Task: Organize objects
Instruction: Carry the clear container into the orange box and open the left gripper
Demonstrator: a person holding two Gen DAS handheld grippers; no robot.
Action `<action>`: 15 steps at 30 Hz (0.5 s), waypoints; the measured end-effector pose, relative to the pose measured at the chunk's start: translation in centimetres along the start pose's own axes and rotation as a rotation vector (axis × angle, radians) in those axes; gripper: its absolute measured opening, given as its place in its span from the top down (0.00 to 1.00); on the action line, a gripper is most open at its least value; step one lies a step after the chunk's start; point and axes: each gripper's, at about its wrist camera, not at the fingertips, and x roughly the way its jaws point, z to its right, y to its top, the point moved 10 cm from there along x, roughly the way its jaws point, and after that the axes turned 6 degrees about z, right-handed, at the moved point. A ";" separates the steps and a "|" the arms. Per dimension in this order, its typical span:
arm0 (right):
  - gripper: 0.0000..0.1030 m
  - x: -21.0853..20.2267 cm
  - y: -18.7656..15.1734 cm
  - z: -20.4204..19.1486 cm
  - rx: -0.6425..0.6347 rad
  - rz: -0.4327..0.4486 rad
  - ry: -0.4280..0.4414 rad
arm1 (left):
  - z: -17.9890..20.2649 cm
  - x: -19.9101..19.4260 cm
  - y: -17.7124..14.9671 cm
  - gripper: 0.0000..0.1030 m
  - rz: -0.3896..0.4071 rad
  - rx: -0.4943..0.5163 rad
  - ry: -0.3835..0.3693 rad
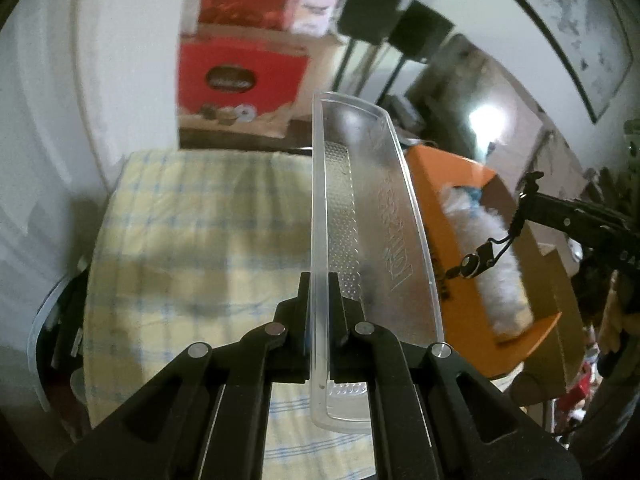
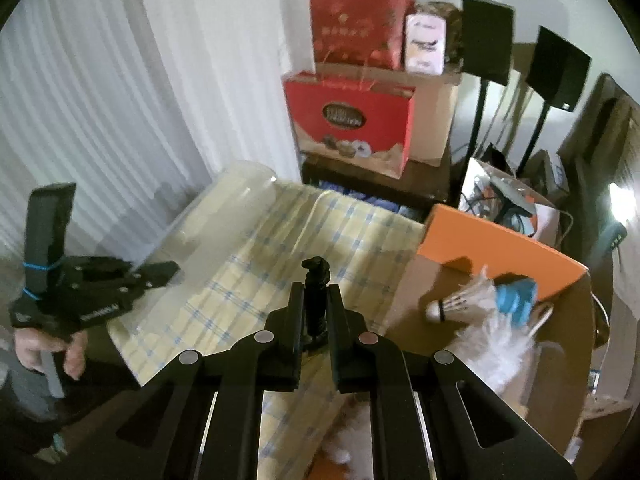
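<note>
A surface draped in a yellow-and-blue checked cloth point(image 2: 320, 232) is seen below both grippers, with an open orange-lidded cardboard box point(image 2: 500, 248) just beside it at its right edge. Inside the box, white feathery material, a shuttlecock point(image 2: 456, 304) and a blue item are visible.

A clear plastic lid point(image 1: 360, 216), long and narrow with raised lettering, is held up off the cloth on edge by the left gripper point(image 1: 320, 304), whose fingers are closed on its rim. It is judged to be light, stiff and smooth, so a slip or twist is a risk; a hold on the rim near the middle of one long side would be steadier than one at an end.

A small black object, seemingly a clip point(image 2: 316, 300) with a cord attached, is pinched between the closed fingers of the right gripper point(image 2: 316, 292) above the cloth. It is judged light and rigid, and is best held across its narrow body. What exactly it is cannot be told.
</note>
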 end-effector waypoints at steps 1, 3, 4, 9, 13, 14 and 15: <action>0.91 -0.6 0.1 0.2 0.010 0.008 0.005 | 1.0 -0.1 0.4 0.95 0.003 0.016 -0.009; 0.91 -2.3 0.4 0.9 0.029 0.026 0.007 | 2.6 0.0 1.0 0.95 0.008 0.038 -0.019; 0.91 -3.0 0.5 1.2 0.037 0.036 0.000 | 3.8 0.0 1.3 0.95 0.009 0.052 -0.027; 0.91 -6.6 0.6 2.9 0.067 0.073 -0.025 | 7.9 1.3 2.5 0.95 -0.006 0.089 -0.065; 0.91 -8.6 0.3 4.3 0.087 0.092 -0.045 | 11.1 3.0 3.2 0.95 -0.024 0.118 -0.068; 0.91 -9.0 0.2 4.7 0.091 0.096 -0.050 | 11.6 3.4 3.2 0.95 -0.031 0.121 -0.072; 0.91 -9.6 0.0 5.1 0.098 0.101 -0.057 | 12.3 3.9 3.2 0.95 -0.038 0.130 -0.071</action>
